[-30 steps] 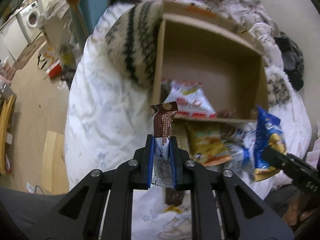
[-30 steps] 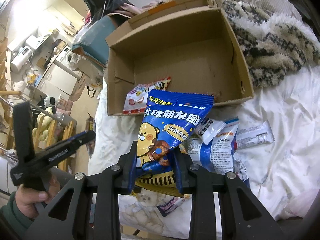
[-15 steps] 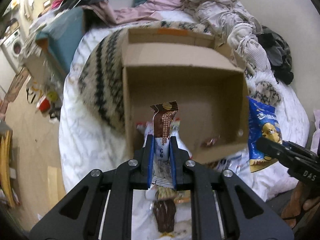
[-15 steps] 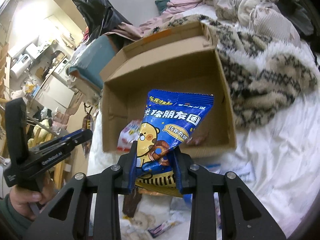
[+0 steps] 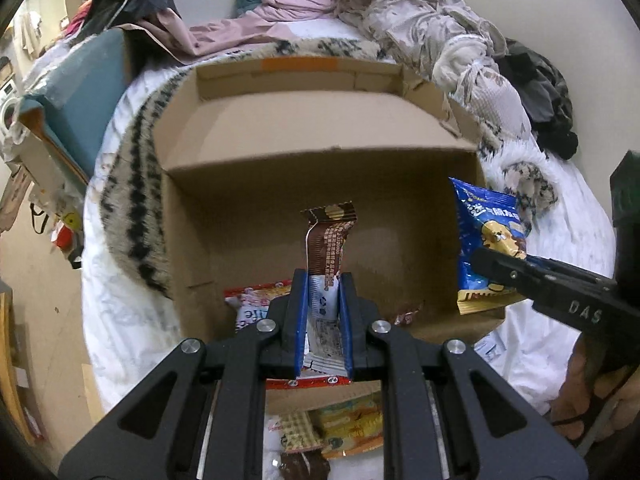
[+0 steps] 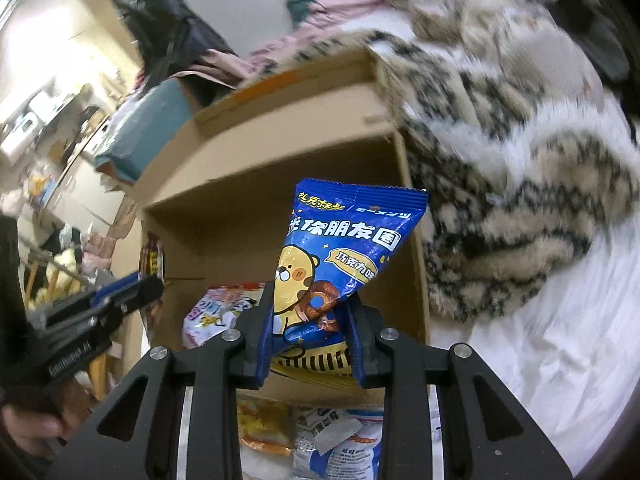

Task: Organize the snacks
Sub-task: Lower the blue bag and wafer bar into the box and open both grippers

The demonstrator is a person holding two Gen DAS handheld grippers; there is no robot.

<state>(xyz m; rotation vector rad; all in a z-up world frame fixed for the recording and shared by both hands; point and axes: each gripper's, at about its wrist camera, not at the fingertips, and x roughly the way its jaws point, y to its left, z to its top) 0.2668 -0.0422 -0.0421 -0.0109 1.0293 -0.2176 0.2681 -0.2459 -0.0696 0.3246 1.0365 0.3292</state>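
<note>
An open cardboard box (image 5: 256,216) (image 6: 224,236) lies on the white bed, and both grippers hang over its near wall. My left gripper (image 5: 323,284) is shut on a slim brown-and-white wafer bar (image 5: 329,236) that stands upright above the box floor. My right gripper (image 6: 310,312) is shut on a blue snack bag with a yellow bear (image 6: 340,248) (image 5: 486,240), held over the box's right part. A red-and-white snack packet (image 5: 256,300) (image 6: 216,312) and a small brown wrapper (image 5: 406,314) lie inside the box.
Several loose snack packets (image 5: 344,424) (image 6: 320,436) lie on the bed in front of the box. A striped fluffy blanket (image 5: 132,184) (image 6: 500,208) flanks the box, and a heap of clothes (image 5: 420,32) lies behind it. A teal-lined box (image 5: 76,96) stands at the left.
Both grippers moved forward with their snacks, from above the loose pile to over the box. The box now fills the middle of both views.
</note>
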